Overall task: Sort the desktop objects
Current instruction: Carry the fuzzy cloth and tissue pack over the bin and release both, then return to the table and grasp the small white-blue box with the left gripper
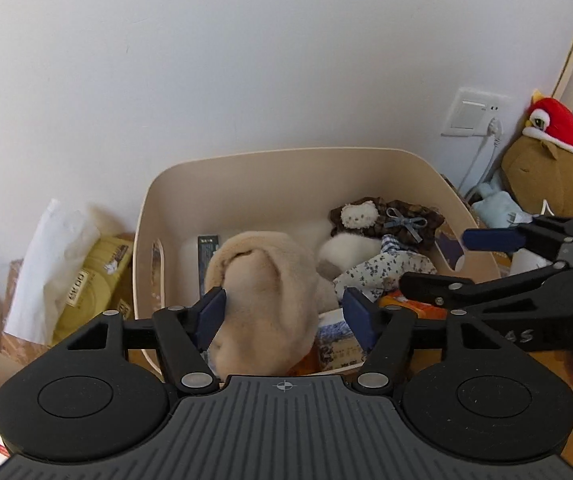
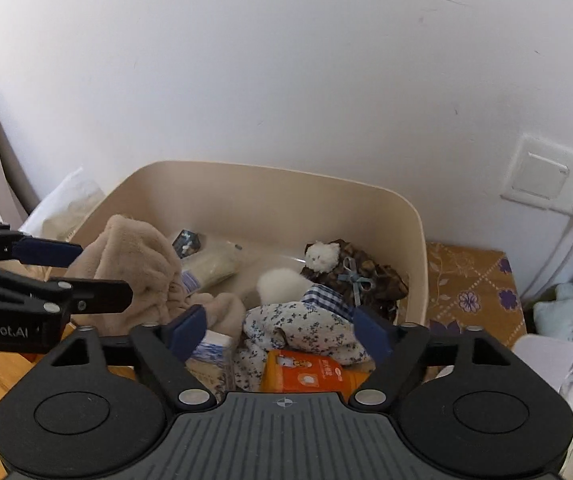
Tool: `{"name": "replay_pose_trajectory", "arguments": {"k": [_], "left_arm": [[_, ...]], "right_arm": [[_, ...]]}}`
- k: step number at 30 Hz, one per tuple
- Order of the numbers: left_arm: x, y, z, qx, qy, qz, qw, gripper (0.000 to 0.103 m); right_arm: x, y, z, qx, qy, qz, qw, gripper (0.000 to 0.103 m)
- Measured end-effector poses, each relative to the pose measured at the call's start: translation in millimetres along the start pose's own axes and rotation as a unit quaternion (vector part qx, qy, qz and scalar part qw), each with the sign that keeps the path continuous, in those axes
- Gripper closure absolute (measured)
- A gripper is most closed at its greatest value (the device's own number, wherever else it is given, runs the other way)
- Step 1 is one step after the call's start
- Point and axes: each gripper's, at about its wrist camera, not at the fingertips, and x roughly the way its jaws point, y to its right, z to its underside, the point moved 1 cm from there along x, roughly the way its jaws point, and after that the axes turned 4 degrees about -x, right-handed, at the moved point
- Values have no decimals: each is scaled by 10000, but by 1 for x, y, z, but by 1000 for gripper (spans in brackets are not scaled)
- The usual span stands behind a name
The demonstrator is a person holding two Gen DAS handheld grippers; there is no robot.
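Both grippers are held side by side, close together, pointing forward and down. The left gripper (image 1: pixel 284 312) has its jaws spread wide; the right gripper (image 2: pixel 280 330) likewise.

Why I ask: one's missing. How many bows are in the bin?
1: a blue bow on the brown dress, right side of the bin; others may be hidden.

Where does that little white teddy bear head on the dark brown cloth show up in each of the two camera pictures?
Left wrist view: the teddy bear head sits right of centre, at the back right of the beige bin, above the floral cloth.
Right wrist view: the teddy bear head is just right of centre, again toward the bin's back right.
Shared landmark: the small blue bow just right of the head.
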Motion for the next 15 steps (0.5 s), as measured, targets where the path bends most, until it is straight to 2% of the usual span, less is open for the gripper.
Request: {"name": "replay_pose_trajectory", "arguments": {"k": [7, 9, 12, 14, 15], "left_arm": [[-14, 3, 9, 123, -10, -116, 9999, 35], [-22, 2, 11, 107, -32, -151, 9998, 35], [-37, 2, 17, 158, 54, -132, 9998, 34], [-47, 1, 21, 184, 82, -162, 9997, 26], [-51, 0, 24, 164, 82, -180, 9997, 26]], "right_arm": [[-22, 2, 4, 94, 26, -72, 9999, 9], [-30, 1, 7, 148, 0, -74, 9999, 0], [-49, -6, 14, 35, 57, -205, 9998, 0], [-58, -13, 20, -143, 59, -247, 9996, 0], [-61, -16, 24, -250, 55, -246, 9994, 0]]}}
